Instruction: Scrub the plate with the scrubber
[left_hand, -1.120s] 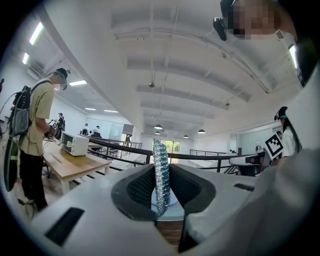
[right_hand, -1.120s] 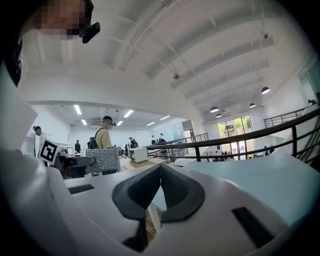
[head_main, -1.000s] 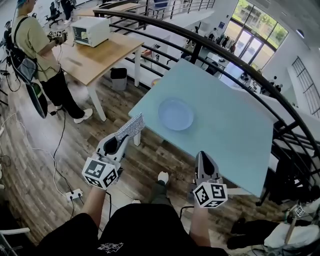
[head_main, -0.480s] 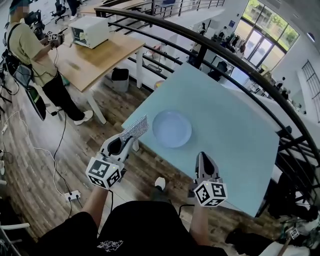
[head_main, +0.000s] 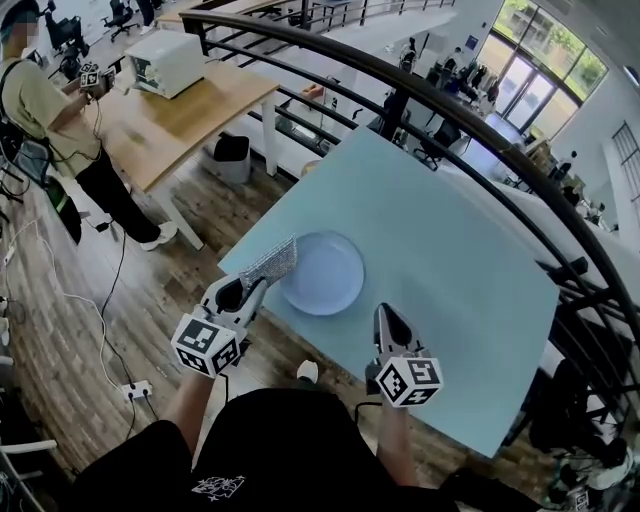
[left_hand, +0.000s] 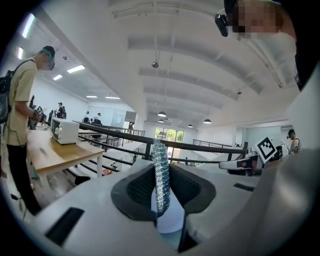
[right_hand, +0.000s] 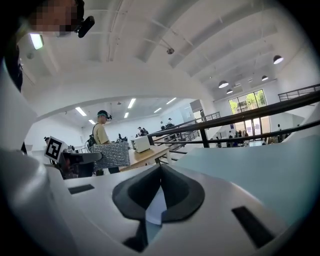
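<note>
Nearer than before, the left claw (head_main: 258, 282) pinches a silvery mesh scrubber (head_main: 271, 264) by the empty pale-blue round plate's (head_main: 325, 275) rim on the light-blue tabletop (head_main: 450, 250), right claw (head_main: 385, 314) closed, holding nothing, wooden floor (head_main: 150, 300) below.

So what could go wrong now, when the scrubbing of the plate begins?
1. The plate lies loose near the front edge of the table, and the right gripper is shut and not holding it; a push may slide it off.
2. The left gripper pinches the scrubber by one end, so it may bend or slip.
</note>
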